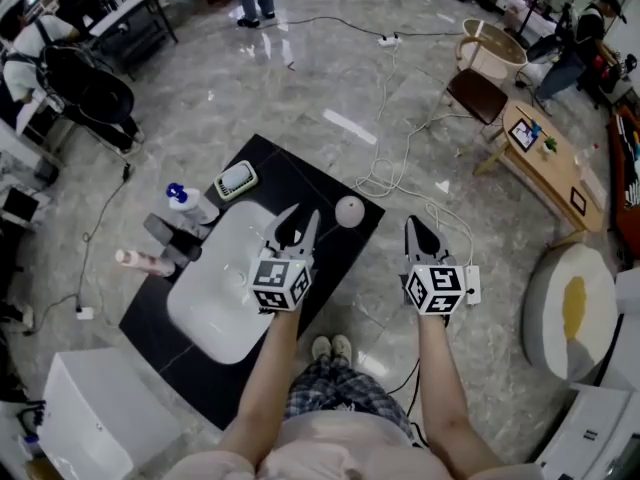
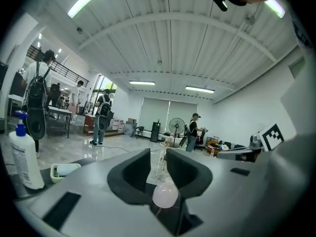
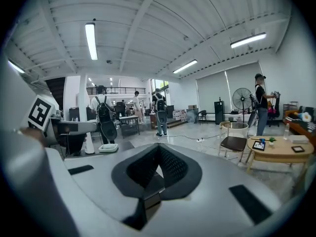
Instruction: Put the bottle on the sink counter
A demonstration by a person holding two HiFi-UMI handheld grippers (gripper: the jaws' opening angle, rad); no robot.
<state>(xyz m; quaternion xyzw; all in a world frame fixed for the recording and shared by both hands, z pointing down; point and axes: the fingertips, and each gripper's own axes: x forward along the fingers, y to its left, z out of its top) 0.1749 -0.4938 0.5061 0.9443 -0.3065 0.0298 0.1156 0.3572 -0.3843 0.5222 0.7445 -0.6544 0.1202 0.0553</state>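
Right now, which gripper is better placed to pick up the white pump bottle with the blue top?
Left. The left gripper hangs over the white sink basin, nearer the white pump bottle; its fingers stand apart, empty. The right gripper is over the floor, fingers together.

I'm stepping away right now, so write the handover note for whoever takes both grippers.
Left gripper: jaws slightly apart, empty, above the white sink basin.
Right gripper: shut, empty, over the floor.
White pump bottle with blue top: upright on the black sink counter, left of the basin.
Done: placing looks finished.
Left: probably nothing; a pinkish bottle lies at the counter's left edge.
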